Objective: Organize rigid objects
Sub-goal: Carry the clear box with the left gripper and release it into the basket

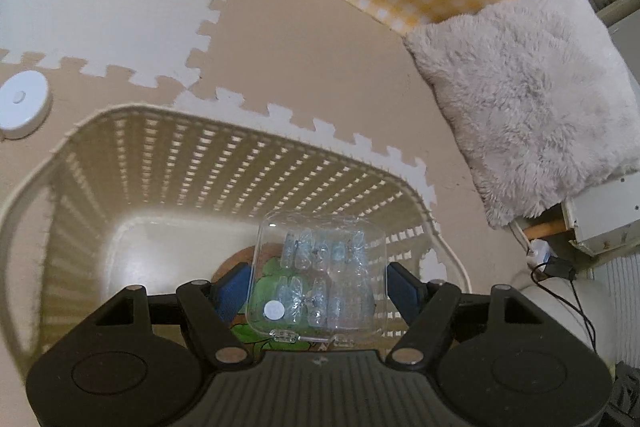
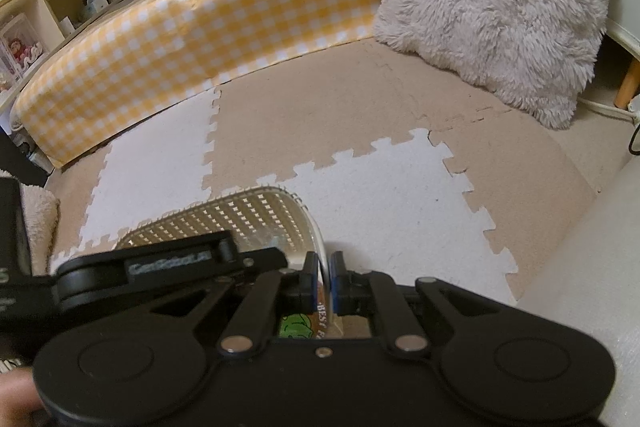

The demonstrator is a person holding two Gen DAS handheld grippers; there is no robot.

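Note:
My left gripper (image 1: 318, 287) is shut on a clear plastic box (image 1: 320, 251) that holds several small clear pieces. Its blue pads (image 1: 232, 291) press on the box's two sides. The box hangs over the open cream lattice basket (image 1: 224, 135), near the basket's right end. On the basket floor under the box lies a round thing with a green print (image 1: 268, 279). In the right wrist view, my right gripper (image 2: 326, 277) is shut on the basket's white rim (image 2: 323, 259) at its right end. The left gripper's black body (image 2: 160, 263) reaches over the basket (image 2: 240, 211).
The basket stands on beige and white puzzle floor mats (image 2: 360, 99). A yellow checked cushion wall (image 2: 200, 23) runs along the back, and a fluffy white pillow (image 2: 500, 3) leans at the right. A round white disc (image 1: 22, 103) lies left of the basket. A cable and plug (image 1: 560, 267) lie right.

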